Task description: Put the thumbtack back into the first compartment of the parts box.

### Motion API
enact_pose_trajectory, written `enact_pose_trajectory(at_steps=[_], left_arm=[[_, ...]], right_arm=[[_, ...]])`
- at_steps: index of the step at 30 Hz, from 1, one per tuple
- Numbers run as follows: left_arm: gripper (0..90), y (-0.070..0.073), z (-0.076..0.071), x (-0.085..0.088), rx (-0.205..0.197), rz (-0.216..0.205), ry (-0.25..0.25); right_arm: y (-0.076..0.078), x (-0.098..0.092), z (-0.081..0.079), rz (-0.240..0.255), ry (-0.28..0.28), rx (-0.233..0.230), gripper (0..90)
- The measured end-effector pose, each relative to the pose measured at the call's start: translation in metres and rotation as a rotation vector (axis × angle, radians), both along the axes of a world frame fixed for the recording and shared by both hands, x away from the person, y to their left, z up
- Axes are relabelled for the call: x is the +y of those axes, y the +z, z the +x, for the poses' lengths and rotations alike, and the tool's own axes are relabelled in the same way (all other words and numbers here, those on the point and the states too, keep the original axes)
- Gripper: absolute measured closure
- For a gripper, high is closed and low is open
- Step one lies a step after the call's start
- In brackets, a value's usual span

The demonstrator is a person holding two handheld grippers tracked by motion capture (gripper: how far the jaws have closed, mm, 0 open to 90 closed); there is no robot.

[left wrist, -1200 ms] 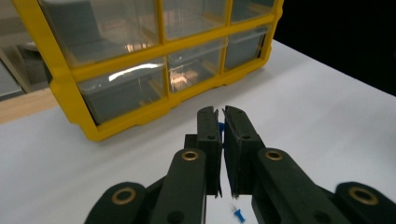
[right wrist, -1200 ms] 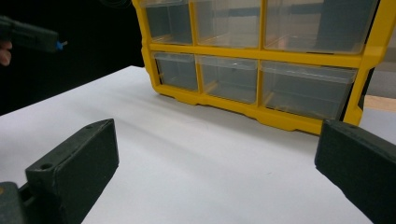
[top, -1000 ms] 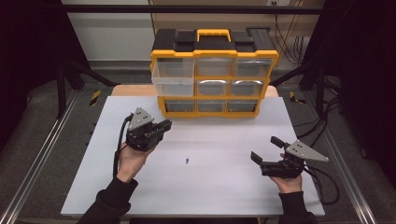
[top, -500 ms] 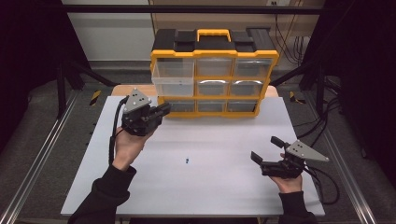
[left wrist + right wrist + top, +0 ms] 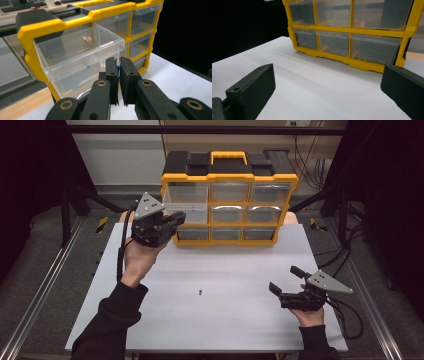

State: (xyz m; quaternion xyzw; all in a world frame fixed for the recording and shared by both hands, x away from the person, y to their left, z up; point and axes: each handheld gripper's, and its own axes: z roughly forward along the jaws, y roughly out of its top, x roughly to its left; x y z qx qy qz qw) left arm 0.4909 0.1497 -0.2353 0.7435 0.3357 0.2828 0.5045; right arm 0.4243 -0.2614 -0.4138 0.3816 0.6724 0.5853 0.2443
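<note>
A yellow and black organizer cabinet (image 5: 229,176) with clear drawers stands at the back of the white table (image 5: 150,320). Its left middle drawer (image 5: 189,212) (image 5: 75,50) is pulled out. My left gripper (image 5: 179,216) (image 5: 118,62) is held up just in front of that drawer, shut on a small blue piece (image 5: 118,69) of which little shows between the jaws. Another small blue piece (image 5: 199,292) lies on the table's middle. My right gripper (image 5: 284,279) (image 5: 327,87) rests low at the front right, open, with nothing between its jaws.
The cabinet's other drawers (image 5: 332,42) are pushed in and look empty. Metal frame rails (image 5: 45,290) run along both sides of the table. Cables (image 5: 350,320) trail off the right edge.
My left gripper has risen from the table's left middle and moved back to the pulled-out drawer. The right gripper has stayed where it was.
</note>
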Motion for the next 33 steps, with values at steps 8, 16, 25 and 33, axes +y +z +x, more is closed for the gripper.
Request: enact_pose_trajectory(at_steps=[8,16,25,33], left_arm=[[84.6,0.012,0.014,-0.002,-0.014,0.007,0.027],[84.5,0.018,0.032,0.002,-0.024,0.023,0.052],[84.4,0.017,0.048,0.006,-0.028,0.011,0.075],[84.3,0.009,0.064,0.010,-0.003,0.013,0.102]], right_arm=[[0.000,0.000,0.000,-0.002,0.003,-0.004,0.6],[-0.001,0.001,0.001,-0.003,0.002,0.000,0.6],[-0.001,0.001,0.000,-0.004,0.002,0.001,0.6],[0.000,0.000,0.000,-0.005,0.001,0.000,0.6]])
